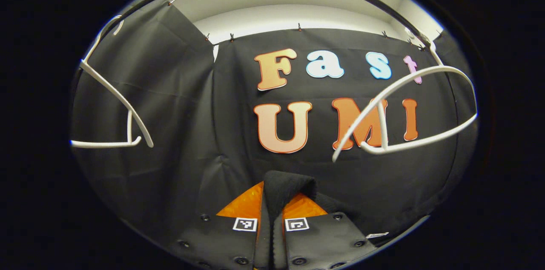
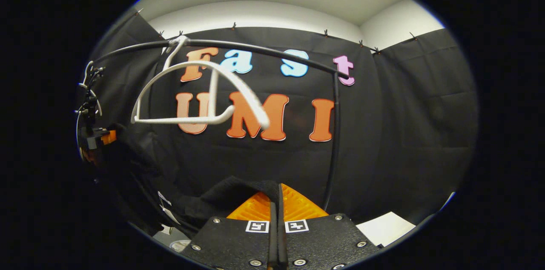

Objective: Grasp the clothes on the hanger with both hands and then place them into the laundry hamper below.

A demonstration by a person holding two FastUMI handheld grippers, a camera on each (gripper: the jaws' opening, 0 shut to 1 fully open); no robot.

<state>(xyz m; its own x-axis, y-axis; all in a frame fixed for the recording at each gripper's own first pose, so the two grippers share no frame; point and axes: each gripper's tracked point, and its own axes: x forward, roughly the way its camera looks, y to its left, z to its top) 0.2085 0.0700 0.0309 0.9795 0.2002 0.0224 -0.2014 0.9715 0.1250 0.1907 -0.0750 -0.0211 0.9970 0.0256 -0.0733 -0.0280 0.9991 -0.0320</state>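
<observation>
Left gripper [image 1: 272, 206] is pinching black clothes [image 1: 287, 187] between closed fingers, bottom centre. Right gripper [image 2: 276, 206] is clamping the same cloth [image 2: 230, 197] (draping lower left). Two white hangers are hanging bare: one upper left [image 1: 115, 95], one right [image 1: 408, 112]. One black rail [image 2: 255, 48] is crossing above.

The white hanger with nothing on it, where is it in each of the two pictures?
Left gripper view: the white hanger hangs bare at the upper right; a second white hanger sits at the far left.
Right gripper view: the white hanger hangs from the black rail at the upper left.
Shared landmark: the black cloth wall behind it.
</observation>
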